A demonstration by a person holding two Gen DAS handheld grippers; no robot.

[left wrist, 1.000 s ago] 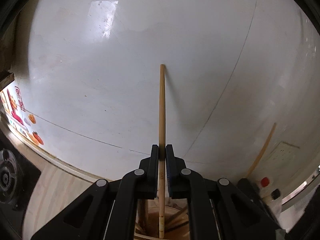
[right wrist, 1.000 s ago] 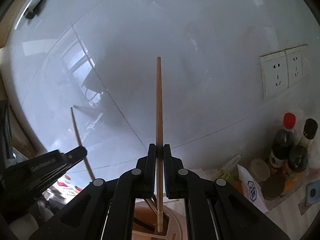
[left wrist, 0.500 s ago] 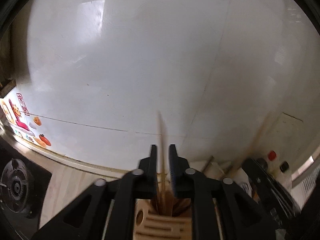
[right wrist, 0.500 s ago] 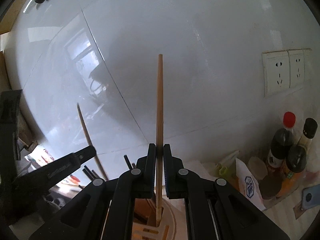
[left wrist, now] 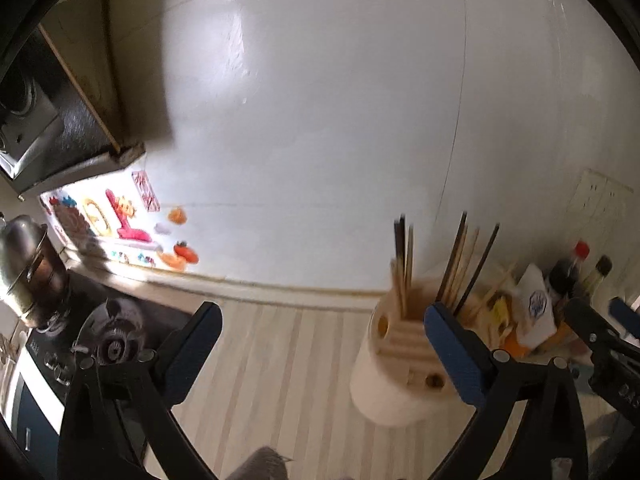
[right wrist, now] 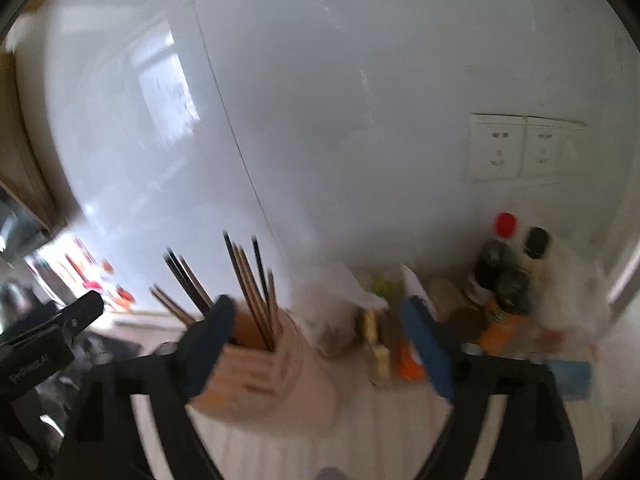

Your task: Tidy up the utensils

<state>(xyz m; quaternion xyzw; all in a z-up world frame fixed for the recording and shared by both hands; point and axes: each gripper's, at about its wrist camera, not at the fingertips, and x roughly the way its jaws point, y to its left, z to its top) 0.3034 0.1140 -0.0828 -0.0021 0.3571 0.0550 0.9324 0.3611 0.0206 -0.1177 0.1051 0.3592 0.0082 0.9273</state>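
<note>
Left wrist view: the left hand-held gripper (left wrist: 322,332) has its jaws opening, now spread wide with nothing between them. A second ago they pinched one wooden chopstick upright over the holder; that stick is gone from the grip, so it has most likely dropped into the utensil holder (left wrist: 394,364). The holder, a pale cylinder with a slotted top, stands on the striped desk (left wrist: 288,360) near its back edge by the white wall (left wrist: 320,120), just inside the right-hand finger in the picture. The chopsticks (left wrist: 448,264) stand in it, long axes near upright and fanning slightly, tips up. Blur hides which one is new. A stove (left wrist: 112,344) lies at the desk's left end.

Right wrist view: the right hand-held gripper (right wrist: 316,328) is also opening, jaws wide apart and empty, its own stick released too. The holder (right wrist: 264,372) sits behind the left finger, its sticks leaning up and left. Sauce bottles (right wrist: 508,272) crowd the desk's right back corner under the wall sockets (right wrist: 524,148). I judge both sticks stowed and both hands free for any utensils left.
</note>
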